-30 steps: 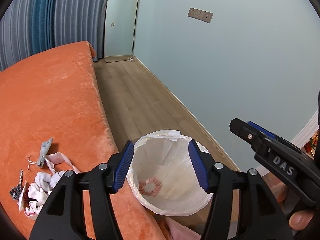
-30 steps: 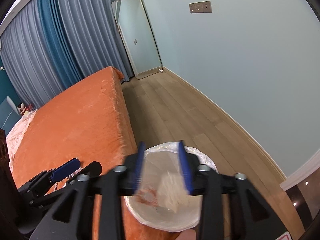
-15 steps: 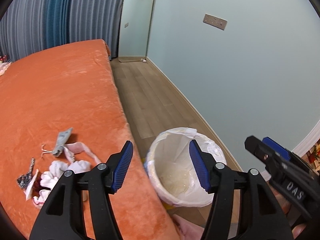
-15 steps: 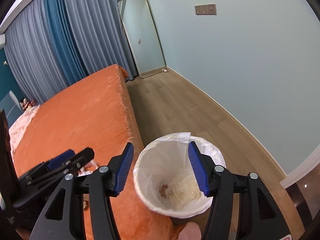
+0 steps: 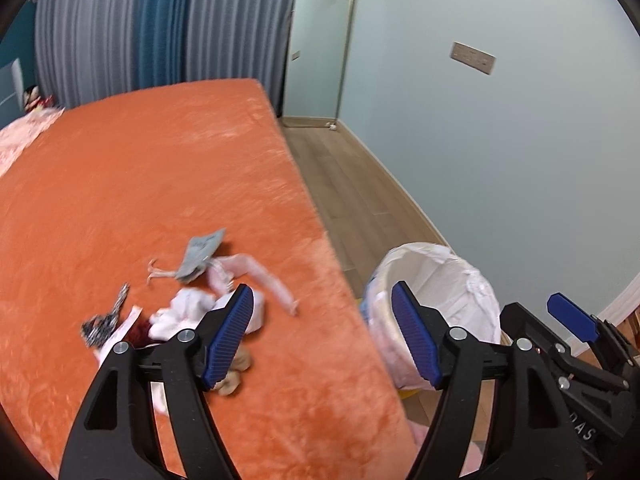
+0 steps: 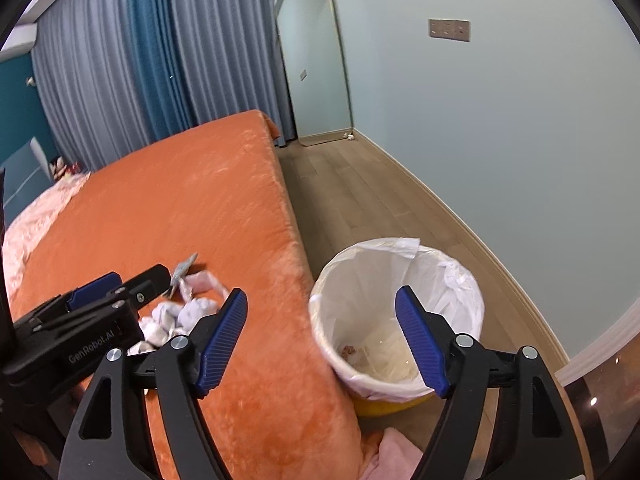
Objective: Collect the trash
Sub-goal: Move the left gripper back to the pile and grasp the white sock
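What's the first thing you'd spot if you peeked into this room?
The big orange bed fills the left side, with a messy pile of trash near its edge. On the floor beside it stands a bin with a white bag, and both blue-tipped claws are empty, opening.

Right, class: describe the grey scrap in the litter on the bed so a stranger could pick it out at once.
Start at the orange bed and go to its edge nearest the lined bin, where a litter pile lies. At the pile's far end, towards the curtains, is the grey scrap. It is flat and grey-blue, while its neighbours are crumpled white tissues and pink strips.
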A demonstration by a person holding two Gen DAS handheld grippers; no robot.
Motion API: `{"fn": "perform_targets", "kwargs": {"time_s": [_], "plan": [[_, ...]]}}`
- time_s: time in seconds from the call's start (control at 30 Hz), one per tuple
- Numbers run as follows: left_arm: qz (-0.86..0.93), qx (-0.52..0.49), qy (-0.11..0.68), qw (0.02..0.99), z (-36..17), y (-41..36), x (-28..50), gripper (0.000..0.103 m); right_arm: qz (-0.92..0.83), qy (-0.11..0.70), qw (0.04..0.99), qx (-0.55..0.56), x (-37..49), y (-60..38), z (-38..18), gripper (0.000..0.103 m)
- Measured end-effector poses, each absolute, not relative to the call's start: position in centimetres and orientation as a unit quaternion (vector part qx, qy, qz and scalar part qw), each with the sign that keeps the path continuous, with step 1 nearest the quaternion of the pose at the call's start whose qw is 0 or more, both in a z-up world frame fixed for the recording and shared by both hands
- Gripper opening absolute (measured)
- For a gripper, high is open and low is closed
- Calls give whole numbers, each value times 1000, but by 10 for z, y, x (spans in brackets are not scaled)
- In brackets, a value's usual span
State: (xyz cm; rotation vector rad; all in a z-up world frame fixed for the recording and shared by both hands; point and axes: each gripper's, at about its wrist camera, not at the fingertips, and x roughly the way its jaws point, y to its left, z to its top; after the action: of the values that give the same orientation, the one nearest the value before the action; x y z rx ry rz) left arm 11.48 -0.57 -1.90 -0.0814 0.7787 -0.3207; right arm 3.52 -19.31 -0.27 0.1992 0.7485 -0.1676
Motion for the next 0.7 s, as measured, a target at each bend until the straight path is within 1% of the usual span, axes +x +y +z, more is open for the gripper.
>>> {"fn": "perform_targets", "kwargs": {"time_s": [0.17, 0.7], "plan": [[-125, -51, 390, 911, -33, 32, 111, 68, -64, 372, 921, 98, 30, -163, -14, 77], [-33, -103, 443, 890, -96, 144, 99, 69, -12, 404, 910, 89, 28, -89, -54, 78]]}}
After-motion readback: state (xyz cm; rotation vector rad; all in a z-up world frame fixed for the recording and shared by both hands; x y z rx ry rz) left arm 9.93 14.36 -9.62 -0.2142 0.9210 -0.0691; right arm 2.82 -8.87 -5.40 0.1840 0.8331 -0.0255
